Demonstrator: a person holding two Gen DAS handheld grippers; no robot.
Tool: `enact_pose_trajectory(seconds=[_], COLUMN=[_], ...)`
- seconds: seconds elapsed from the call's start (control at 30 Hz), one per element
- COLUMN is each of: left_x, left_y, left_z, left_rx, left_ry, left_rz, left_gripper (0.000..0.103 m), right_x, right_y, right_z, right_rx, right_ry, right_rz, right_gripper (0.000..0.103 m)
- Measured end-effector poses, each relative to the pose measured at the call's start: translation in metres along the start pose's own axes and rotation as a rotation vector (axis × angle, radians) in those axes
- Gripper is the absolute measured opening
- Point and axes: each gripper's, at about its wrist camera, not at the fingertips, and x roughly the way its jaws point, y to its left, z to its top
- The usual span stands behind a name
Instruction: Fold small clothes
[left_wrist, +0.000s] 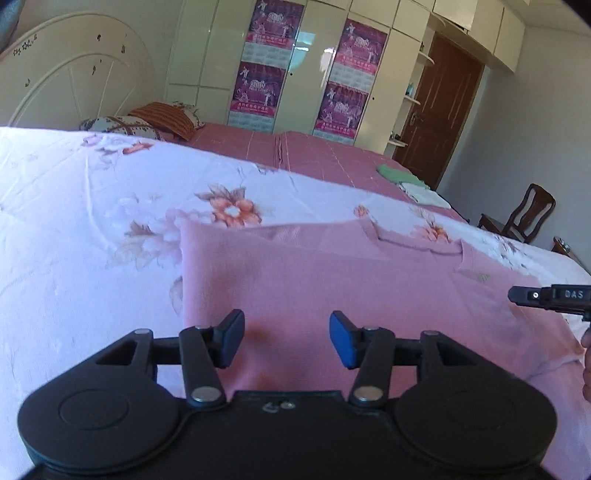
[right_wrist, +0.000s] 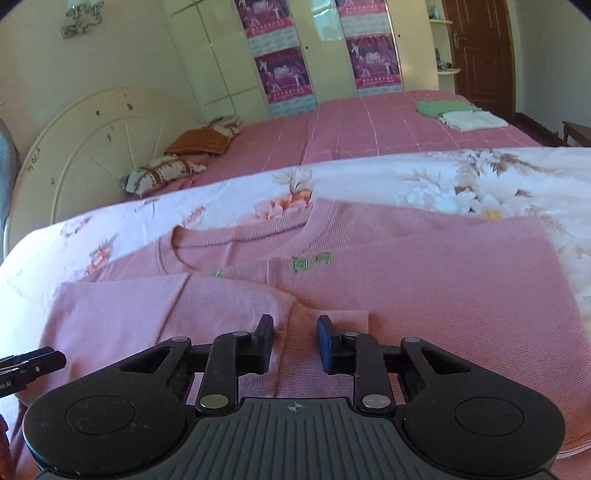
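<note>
A pink sweater (right_wrist: 369, 280) lies part-folded on the floral quilt (left_wrist: 92, 192), toward its near edge. The left gripper (left_wrist: 286, 338) hovers half-open, the right gripper (right_wrist: 294, 341) narrower, both empty; a one-layer pinch could drag the folded sleeves loose.

Knit sweater (right_wrist: 369, 280): plain dusty pink, ribbed at the collar, with small green embroidery on the chest.
Cotton bedsheet (left_wrist: 92, 206): white, printed with orange-pink flowers and brownish leaves.
Far bedspread (right_wrist: 369, 129): rose pink with a thin pale grid.
Folded clothes at its far corner (right_wrist: 461, 114): one green, one white.
Pillows (right_wrist: 184, 155): one rust-orange striped, one cream with brown bands.
Wardrobe doors (left_wrist: 207, 55): glossy cream, bearing purple-and-pink posters.
Door (left_wrist: 439, 110): brown wood.
Gripper fingers (left_wrist: 341, 339): black with blue pads.
</note>
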Motion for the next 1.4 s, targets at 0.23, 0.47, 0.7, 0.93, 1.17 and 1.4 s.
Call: enact_pose_trajectory(seconds=[0.23, 0.47, 0.7, 0.93, 1.17, 1.4], left_x=[0.063, 0.043, -0.002, 0.004, -0.01, -0.022], left_y=[0.002, 0.012, -0.046, -0.059, -0.054, -0.047], left_z=[0.041, 0.019, -0.001, -0.04, -0.044, -0.052], left_rx=[0.061, 0.178, 0.226, 0.201, 0.212, 0.208], left_ry=[0.05, 0.024, -0.05, 0.022, 0.035, 0.044], left_rz=[0.052, 0.087, 0.003, 0.025, 0.042, 0.054], left_gripper=[0.05, 0.049, 0.058, 0.057, 0.057, 0.057], right_x=[0.038, 0.041, 0.005, -0.013, -0.021, -0.043], right_y=[0.041, 0.012, 0.013, 0.024, 0.007, 0.02], right_z=[0.015, 0.003, 0.003, -0.031, -0.044, -0.048], right_rx=[-0.066, -0.033, -0.08, -0.145, -0.125, -0.164], right_ry=[-0.019, -0.025, -0.066, -0.055, -0.012, -0.055], right_rz=[0.128, -0.004, 0.048, 0.036, -0.043, -0.016], right_gripper=[0.025, 0.004, 0.0, 0.0, 0.0, 0.0])
